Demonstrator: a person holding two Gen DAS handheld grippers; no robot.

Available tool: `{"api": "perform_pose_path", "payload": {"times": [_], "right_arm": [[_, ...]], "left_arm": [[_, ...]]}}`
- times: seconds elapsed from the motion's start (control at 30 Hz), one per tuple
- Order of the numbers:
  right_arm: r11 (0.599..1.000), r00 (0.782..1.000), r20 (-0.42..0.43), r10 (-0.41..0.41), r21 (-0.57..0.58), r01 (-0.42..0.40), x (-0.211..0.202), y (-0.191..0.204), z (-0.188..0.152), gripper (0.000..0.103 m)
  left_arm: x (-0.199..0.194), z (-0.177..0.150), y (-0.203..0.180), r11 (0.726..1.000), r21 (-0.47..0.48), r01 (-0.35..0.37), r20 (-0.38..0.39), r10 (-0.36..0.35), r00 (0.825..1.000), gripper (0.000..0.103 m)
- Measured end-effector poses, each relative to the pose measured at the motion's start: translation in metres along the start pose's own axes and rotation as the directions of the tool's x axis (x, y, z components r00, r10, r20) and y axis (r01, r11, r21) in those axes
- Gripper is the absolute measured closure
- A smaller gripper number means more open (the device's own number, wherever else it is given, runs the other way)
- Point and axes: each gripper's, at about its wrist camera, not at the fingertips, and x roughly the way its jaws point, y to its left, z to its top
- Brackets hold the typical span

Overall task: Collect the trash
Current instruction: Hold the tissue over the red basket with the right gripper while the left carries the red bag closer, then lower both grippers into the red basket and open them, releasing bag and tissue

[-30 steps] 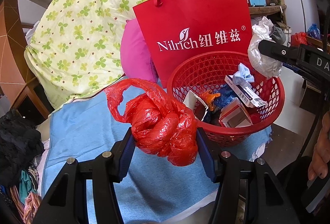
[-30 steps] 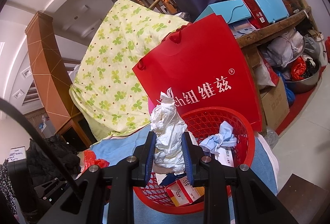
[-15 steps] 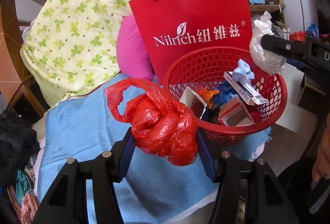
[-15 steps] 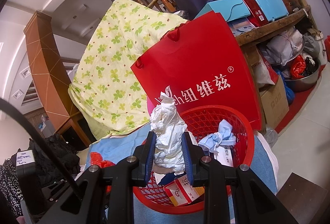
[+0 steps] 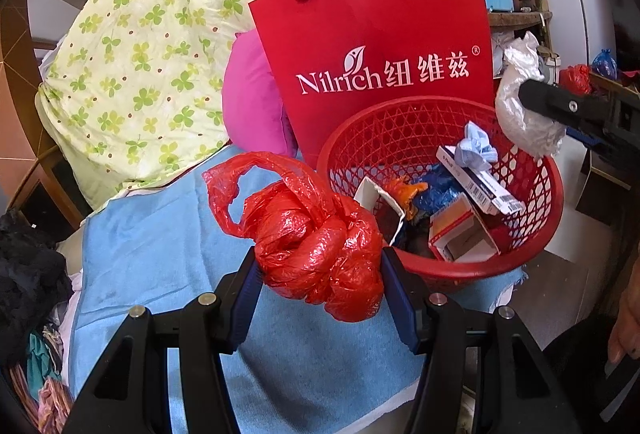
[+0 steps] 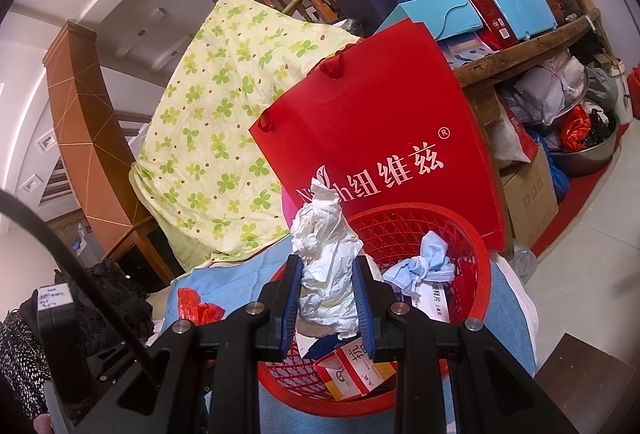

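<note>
Crumpled red bag [image 5: 320,246] beside trash-filled red basket [image 5: 536,170].

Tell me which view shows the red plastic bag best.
The left wrist view: the red plastic bag fills the centre, clamped in the left gripper beside the red basket. The right wrist view shows only a scrap of it at lower left.

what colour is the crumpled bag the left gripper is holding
Red, a crumpled plastic bag clamped in the left gripper; clearest in the left wrist view.
</note>
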Motion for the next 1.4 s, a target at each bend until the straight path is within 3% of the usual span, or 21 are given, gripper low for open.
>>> {"api": "perform_pose_path", "payload": {"times": [0.3,0.5,0.7,0.83,1.4], "right_arm": [[0.999,0.999,0.022,-0.029,0.017,0.029,0.005,-0.005,0.007,0.075],[0.999,0.999,0.013,-0.038,0.032,0.038,0.019,-0.009,0.012,0.075],[0.997,0.998,0.025,-0.059,0.049,0.058,0.026,-0.017,0.019,0.075],[0.994,0.997,0.029,-0.075,0.081,0.072,0.031,-0.029,0.024,0.075],[0.964,1.000,0.012,-0.011,0.264,0.007,0.054,-0.072,0.033,0.073]], "left_arm": [[-0.006,0.026,0.006,0.999,0.003,0.044,0.067,-0.044,0.997,0.043],[-0.006,0.050,-0.002,0.987,0.027,0.160,0.110,-0.162,0.981,0.042],[-0.002,0.059,-0.025,0.979,0.091,0.185,0.131,-0.196,0.972,0.042],[0.000,0.064,-0.035,0.975,0.107,0.194,0.131,-0.207,0.969,0.042],[0.032,0.072,-0.052,0.959,0.130,0.251,0.101,-0.265,0.959,0.042]]}}
